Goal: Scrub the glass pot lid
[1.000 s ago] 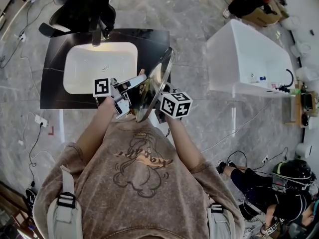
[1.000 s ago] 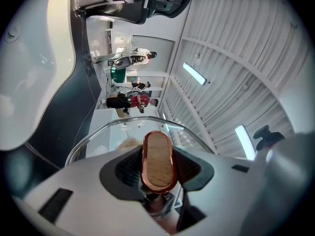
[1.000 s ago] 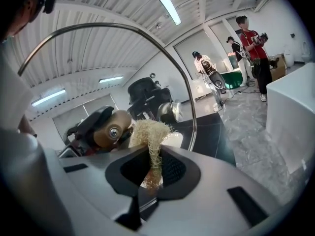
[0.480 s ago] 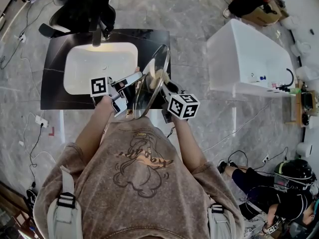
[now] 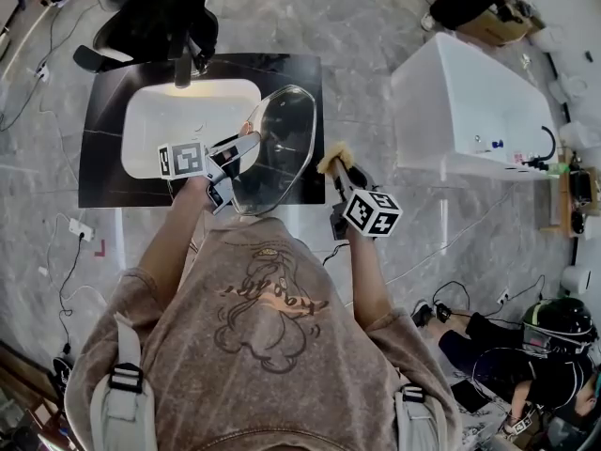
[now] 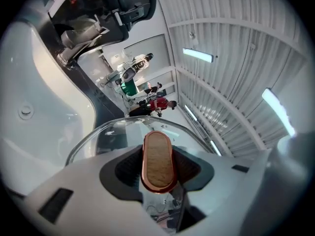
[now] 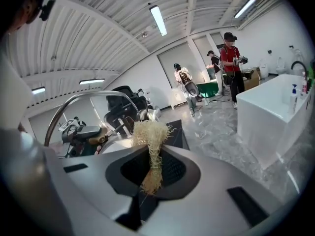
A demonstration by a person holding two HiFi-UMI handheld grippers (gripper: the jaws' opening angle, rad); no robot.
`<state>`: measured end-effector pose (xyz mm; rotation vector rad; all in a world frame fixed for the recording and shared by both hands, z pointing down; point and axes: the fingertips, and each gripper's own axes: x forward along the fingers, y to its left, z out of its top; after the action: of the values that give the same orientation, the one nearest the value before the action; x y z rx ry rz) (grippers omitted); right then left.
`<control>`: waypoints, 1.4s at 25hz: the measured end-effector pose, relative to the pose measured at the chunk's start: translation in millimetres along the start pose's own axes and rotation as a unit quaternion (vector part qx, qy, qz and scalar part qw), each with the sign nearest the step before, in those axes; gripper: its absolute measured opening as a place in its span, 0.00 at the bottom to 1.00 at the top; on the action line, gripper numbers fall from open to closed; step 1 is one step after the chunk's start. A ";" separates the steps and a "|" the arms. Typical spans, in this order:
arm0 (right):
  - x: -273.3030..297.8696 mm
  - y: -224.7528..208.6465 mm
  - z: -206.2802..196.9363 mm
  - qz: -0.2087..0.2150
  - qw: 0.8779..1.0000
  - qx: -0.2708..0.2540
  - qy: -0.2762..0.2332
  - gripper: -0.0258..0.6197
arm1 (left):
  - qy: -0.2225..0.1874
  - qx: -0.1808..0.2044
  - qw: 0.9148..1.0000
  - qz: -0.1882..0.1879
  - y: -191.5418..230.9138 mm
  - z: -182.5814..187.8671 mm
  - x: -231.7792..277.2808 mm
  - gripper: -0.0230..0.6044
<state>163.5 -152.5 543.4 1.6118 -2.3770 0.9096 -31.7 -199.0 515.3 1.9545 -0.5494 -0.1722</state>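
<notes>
The glass pot lid (image 5: 280,144) is held tilted over the black counter, beside the white basin (image 5: 188,120). My left gripper (image 5: 242,147) is shut on the lid's knob (image 6: 157,160), a copper-rimmed oval with a wooden top, and the glass dome (image 6: 113,134) curves behind it. My right gripper (image 5: 336,169) is shut on a pale fibre scrubber (image 5: 333,156), held right of the lid and apart from it. In the right gripper view the scrubber (image 7: 150,134) is pinched between the jaws, its frayed tuft sticking out, with the lid's rim (image 7: 93,96) arcing at left.
A black counter (image 5: 103,172) holds the basin, with a faucet (image 5: 181,69) at its far side. A black chair (image 5: 160,17) stands behind it. A white bathtub (image 5: 465,111) is at the right. People stand at the room's far end (image 7: 231,68), and cables lie on the marble floor.
The right gripper with the scrubber has drawn off the lid to the right. The lid has turned from edge-on to face-up and shifted slightly left with the left gripper.
</notes>
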 end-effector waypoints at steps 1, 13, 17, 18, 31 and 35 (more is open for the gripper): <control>-2.5 -1.2 0.5 -0.005 1.000 -0.005 0.000 0.11 | 0.007 0.008 1.000 0.006 -2.3 -0.8 2.6 0.32; -12.1 -15.8 -7.6 -0.039 0.999 -0.002 -0.001 0.11 | 0.125 0.204 0.961 0.138 19.1 -15.6 36.0 0.32; -15.5 -22.0 -7.6 -0.056 0.998 -0.005 -0.001 0.11 | 0.163 0.280 0.928 0.185 30.4 -24.2 44.2 0.32; -16.4 -22.8 -7.4 -0.059 0.998 -0.004 -0.002 0.11 | 0.172 0.295 0.920 0.193 33.4 -26.9 46.1 0.32; -14.5 -20.8 -2.1 -0.060 0.998 0.007 -0.017 0.11 | 0.232 0.327 0.891 0.213 66.8 -57.6 70.2 0.32; -10.8 -18.7 -2.4 -0.057 0.998 0.008 -0.017 0.11 | 0.249 0.343 0.879 0.218 75.0 -64.5 79.8 0.32</control>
<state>183.9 -147.1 548.4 1.7630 -2.2774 0.8896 39.5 -207.7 620.2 2.3520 -0.7430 0.9056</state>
